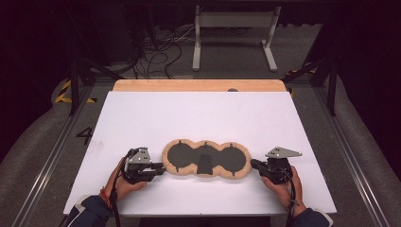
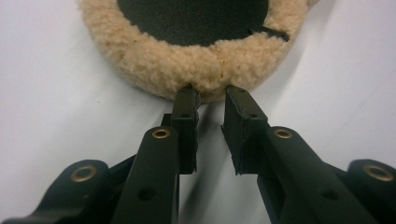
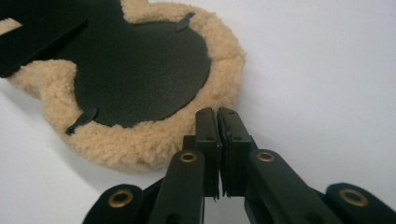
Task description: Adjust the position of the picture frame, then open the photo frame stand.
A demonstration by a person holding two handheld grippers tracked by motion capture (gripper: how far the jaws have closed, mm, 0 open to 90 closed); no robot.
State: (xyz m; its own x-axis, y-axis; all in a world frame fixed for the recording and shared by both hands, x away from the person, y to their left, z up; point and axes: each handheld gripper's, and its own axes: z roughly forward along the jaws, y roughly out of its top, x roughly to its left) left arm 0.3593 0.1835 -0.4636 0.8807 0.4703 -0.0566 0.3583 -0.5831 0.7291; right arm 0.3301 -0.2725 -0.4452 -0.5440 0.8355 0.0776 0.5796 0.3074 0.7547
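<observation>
So at this point the person's hands sat at the near edge of the white table [image 1: 142,113], one gripper at each end of the fleecy pad [image 1: 206,159]. The pad lay flat near the front of the table, roughly centred between the two hands: three round lobes in a row, tan fleece around the rim, black panels facing up.

The left gripper [image 1: 160,168] had its jaws parted a little, tips right at the fleece edge of the left lobe. In the left gripper view the left gripper [image 2: 212,93] showed a clear gap between the jaws with nothing pinched in it, the tips just touching or brushing the pile of the fleecy pad [image 2: 196,70]. So, released, not gripping.

The right gripper [image 1: 253,164] was clenched shut on nothing. In the right gripper view the right gripper [image 3: 217,112] had its jaws pressed together, the tips just beside the rim of the fleecy pad [image 3: 140,144]; I couldn't tell if they actually touched it.

My read on progress: the pad was spread out flat with both ends let go, so any laying-out looked done. If the plan was folding or lifting it, that hadn't started, since neither end was held.

Farther back, just a wooden strip [image 1: 198,85] along the table's far edge.
</observation>
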